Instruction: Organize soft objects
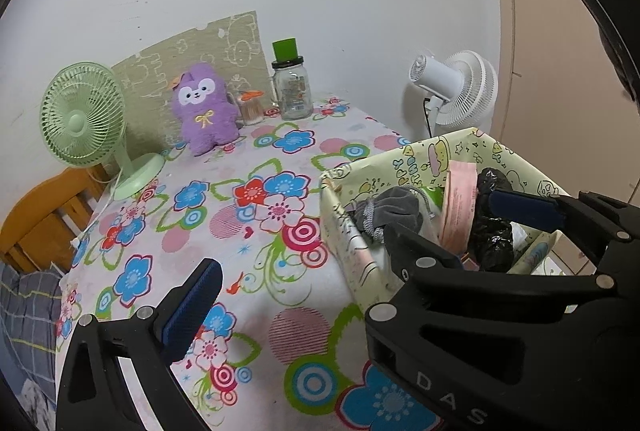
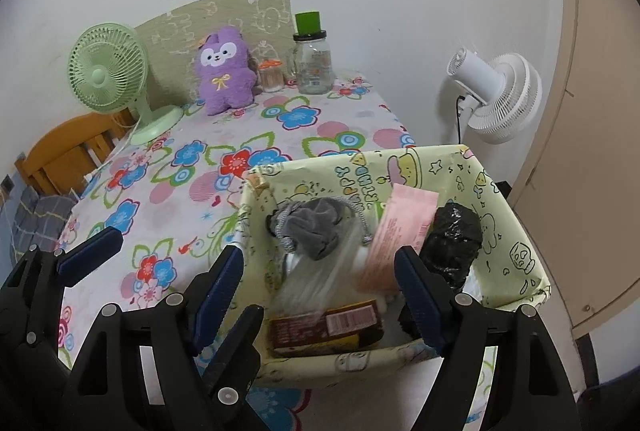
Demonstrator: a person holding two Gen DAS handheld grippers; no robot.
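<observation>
A pale yellow cartoon-print fabric bin (image 2: pixel 516 231) stands at the table's near right and also shows in the left wrist view (image 1: pixel 352 231). It holds a grey drawstring pouch (image 2: pixel 316 227), a pink packet (image 2: pixel 400 231), a black plastic bundle (image 2: pixel 452 235), a blurred clear bag (image 2: pixel 316 279) and a brown box (image 2: pixel 324 327). My right gripper (image 2: pixel 320 279) is open just above the bin's near side with nothing between its fingers. My left gripper (image 1: pixel 372 247) is open beside the bin, empty, and also shows in the right wrist view (image 2: pixel 90 253). A purple plush toy (image 1: pixel 204 107) sits upright at the back.
A green desk fan (image 1: pixel 80 119) stands at the back left. A glass jar with a green lid (image 1: pixel 292 87) and a small toothpick holder (image 1: pixel 252 107) stand beside the plush. A white fan (image 1: pixel 456 87) is beyond the table's right edge. A wooden chair (image 1: pixel 44 215) is at left.
</observation>
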